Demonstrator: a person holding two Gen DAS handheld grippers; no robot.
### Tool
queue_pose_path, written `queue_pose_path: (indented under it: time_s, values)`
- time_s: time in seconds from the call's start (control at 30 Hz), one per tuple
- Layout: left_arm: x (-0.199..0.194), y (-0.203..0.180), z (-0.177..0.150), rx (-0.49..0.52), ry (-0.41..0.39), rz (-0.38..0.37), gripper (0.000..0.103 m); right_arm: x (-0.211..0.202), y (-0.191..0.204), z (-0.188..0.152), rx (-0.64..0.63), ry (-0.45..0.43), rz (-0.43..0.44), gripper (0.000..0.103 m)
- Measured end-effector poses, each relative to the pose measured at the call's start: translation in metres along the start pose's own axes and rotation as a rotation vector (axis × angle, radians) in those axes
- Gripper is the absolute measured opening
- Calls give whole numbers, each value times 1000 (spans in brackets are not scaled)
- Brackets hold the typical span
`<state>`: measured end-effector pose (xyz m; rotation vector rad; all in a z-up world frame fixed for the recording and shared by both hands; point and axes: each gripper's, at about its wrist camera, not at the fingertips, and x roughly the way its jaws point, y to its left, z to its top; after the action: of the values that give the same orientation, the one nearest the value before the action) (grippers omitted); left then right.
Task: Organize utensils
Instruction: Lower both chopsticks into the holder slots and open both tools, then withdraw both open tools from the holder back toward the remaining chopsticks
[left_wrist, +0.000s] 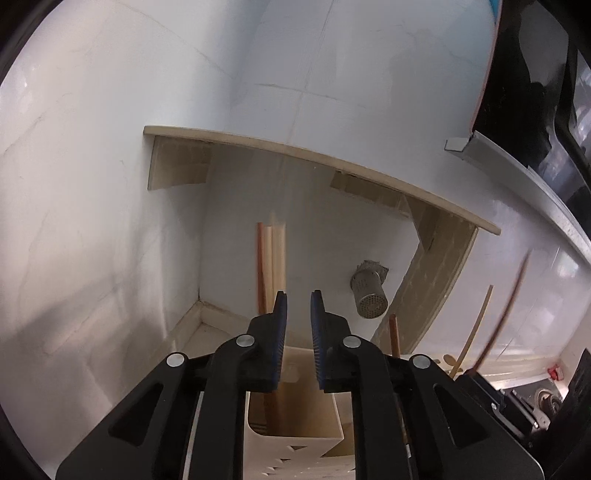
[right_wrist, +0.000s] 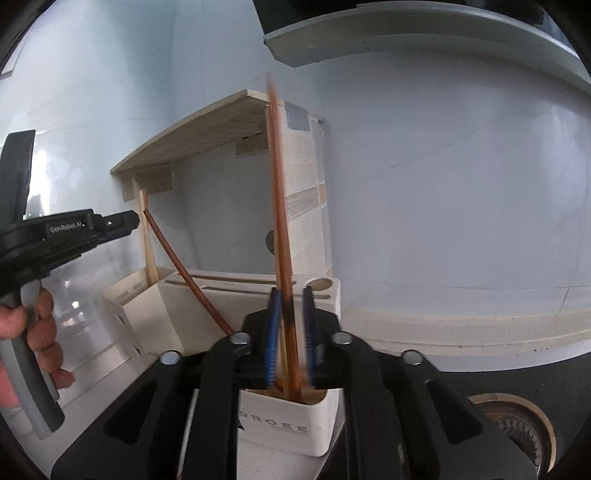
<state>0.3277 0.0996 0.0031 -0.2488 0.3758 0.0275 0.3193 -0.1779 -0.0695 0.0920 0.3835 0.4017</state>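
**Chopsticks and holder, seen from each wrist**

Left wrist view: pale and reddish chopsticks (left_wrist: 271, 258) stand upright in the open white holder (left_wrist: 295, 439), just beyond the left gripper (left_wrist: 298, 295). Its blue-padded jaws stand slightly apart with nothing between them; the chopsticks rise behind the left pad. A wooden shelf (left_wrist: 314, 158) spans the white wall above, and a perforated metal cylinder (left_wrist: 369, 291) sits beneath it. Further thin sticks (left_wrist: 476, 325) lean at the right edge, blurred.

Right wrist view: a pair of dark reddish-brown chopsticks (right_wrist: 282, 221), blurred, stands nearly upright between the pads of the right gripper (right_wrist: 291, 295), the lower ends inside a white utensil compartment (right_wrist: 306, 428). The jaws stand narrowly apart; the right pad is clear of the sticks, while contact at the left pad cannot be told. To the left, a person's hand (right_wrist: 33, 328) holds the other gripper's handle beside the white rack (right_wrist: 177, 306), where a curved brown stick (right_wrist: 184, 273) and a pale one lean.
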Motion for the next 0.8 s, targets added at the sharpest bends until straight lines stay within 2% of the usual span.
queue_pose_path:
  time_s: [0.1,0.23,0.43,0.57,0.8]
  values:
    - [-5,0,2,2,4,7,14,-2,0,2,8,8,8,32]
    - [-15,0,3,10,11,15,17,-6,2,4,10,23,4,39]
    - [-30,3,-1,0,69,14,23,-20,6,6,8,50,-5,43]
    - [-46,2,-6,34,95,19,27,-35,7,7,-2,50,-9,47]
    - [-73,-1,-18,84,148,6,43,-59,15,11,-19,65,-14,55]
